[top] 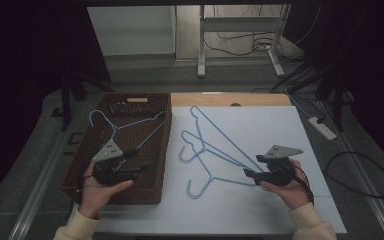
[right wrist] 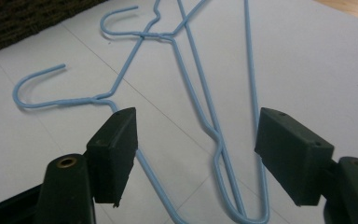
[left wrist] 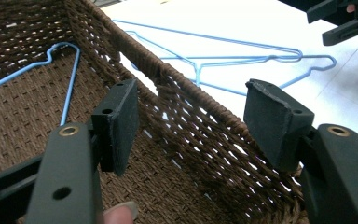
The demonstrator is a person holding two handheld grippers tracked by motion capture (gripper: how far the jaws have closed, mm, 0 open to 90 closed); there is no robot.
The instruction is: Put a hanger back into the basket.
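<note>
White tabletop (right wrist: 335,70): hangers (right wrist: 214,135) between right gripper (right wrist: 196,154) fingers (apart)

4 blue wire hangers (top: 215,150): 3 on table, 1 in the 1 wicker basket (top: 80,165).

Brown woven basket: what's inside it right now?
One blue wire hanger lies inside the basket, its hook near the far-left corner. The left gripper and its hand cover part of the basket floor, so that patch is unseen.

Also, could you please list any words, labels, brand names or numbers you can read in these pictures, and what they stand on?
None: no readable text on the woven basket, the blue wire hangers, the white table sheet or either gripper.
</note>
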